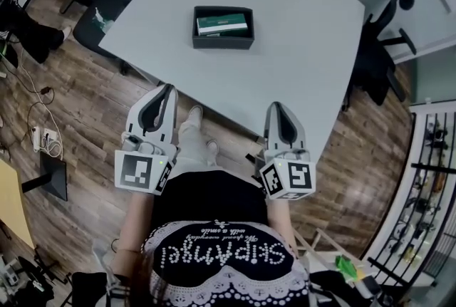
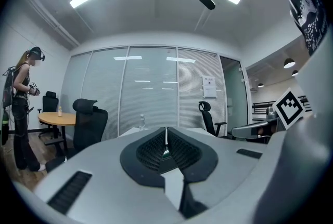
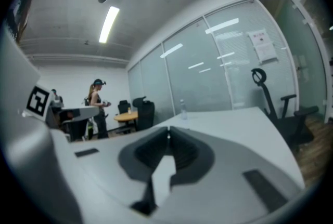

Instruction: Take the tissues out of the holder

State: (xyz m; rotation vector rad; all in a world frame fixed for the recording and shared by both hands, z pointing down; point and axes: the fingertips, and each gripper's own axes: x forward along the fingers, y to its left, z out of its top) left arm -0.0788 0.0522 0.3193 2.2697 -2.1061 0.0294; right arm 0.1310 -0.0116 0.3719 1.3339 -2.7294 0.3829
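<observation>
Sitting mid-table (image 1: 306,49), the dark holder (image 1: 223,40) has the green tissue pack (image 1: 222,24) inside, its print too small to read. At the table's near edge, the left gripper (image 1: 169,89) and right gripper (image 1: 276,107) hang empty, jaws closed. The shirt (image 1: 206,209) apparently reads "SkipAngel".

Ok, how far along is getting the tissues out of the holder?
Nothing looks done: the tissues lie inside the holder. Nothing is in hand: the left gripper and right gripper are shut and empty, well short of the holder. Left to do: reach in, grip, lift out.
</observation>
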